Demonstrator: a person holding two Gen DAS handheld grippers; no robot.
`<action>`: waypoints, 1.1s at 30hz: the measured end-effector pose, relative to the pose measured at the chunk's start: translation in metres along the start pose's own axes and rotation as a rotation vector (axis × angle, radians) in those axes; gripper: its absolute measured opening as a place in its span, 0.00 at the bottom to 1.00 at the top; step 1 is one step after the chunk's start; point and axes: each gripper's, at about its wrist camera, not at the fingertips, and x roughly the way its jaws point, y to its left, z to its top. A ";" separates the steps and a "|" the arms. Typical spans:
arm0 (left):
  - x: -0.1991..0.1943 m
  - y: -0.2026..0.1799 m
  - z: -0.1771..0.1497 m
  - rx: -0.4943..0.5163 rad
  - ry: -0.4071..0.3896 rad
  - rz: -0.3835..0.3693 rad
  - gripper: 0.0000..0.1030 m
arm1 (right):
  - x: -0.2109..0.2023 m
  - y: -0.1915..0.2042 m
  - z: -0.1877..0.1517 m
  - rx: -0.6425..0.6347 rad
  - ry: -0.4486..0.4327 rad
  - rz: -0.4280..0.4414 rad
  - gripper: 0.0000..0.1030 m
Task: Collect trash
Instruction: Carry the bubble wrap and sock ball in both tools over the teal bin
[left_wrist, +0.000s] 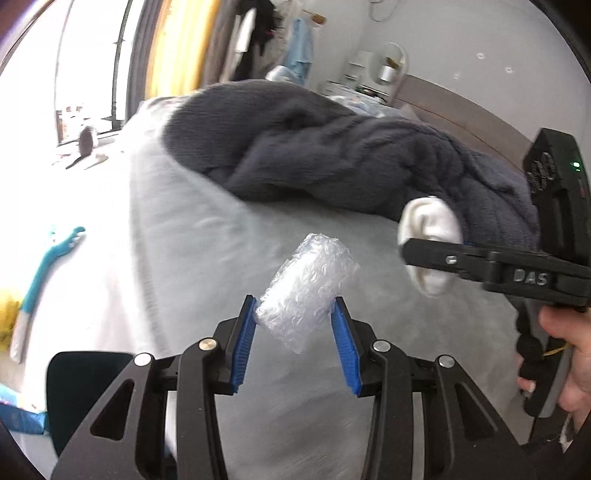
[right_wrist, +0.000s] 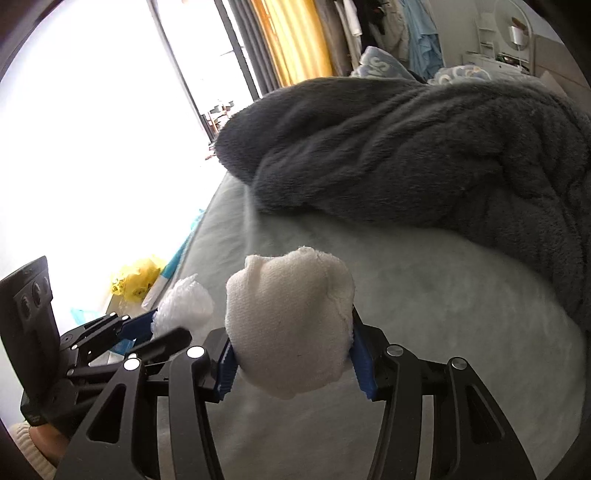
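**Bedroom, daylight from the window**

A pale bed (left_wrist: 207, 236) fills the lower frame, a dark grey blanket (left_wrist: 332, 158) heaped across the middle. Upper left, a window (right_wrist: 110, 110) glares white beside a yellow curtain (right_wrist: 295, 40). Upper right, a white wall (left_wrist: 480, 33) and shelf (left_wrist: 388, 70).

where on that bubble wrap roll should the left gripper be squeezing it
Across its middle, from the long sides, as the left gripper does now. The bubble wrap roll is a soft, crushable cylinder, so pads on its curved flanks sink in and hold; the loose ends would just fold.
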 end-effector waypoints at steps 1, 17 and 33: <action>-0.005 0.006 -0.003 -0.006 -0.002 0.020 0.43 | 0.003 0.006 0.000 -0.008 0.000 0.003 0.51; -0.019 0.110 -0.060 -0.203 0.114 0.215 0.43 | 0.040 0.069 -0.003 -0.082 0.060 0.108 0.51; -0.011 0.179 -0.114 -0.412 0.264 0.373 0.43 | 0.060 0.098 -0.006 -0.105 0.065 0.187 0.51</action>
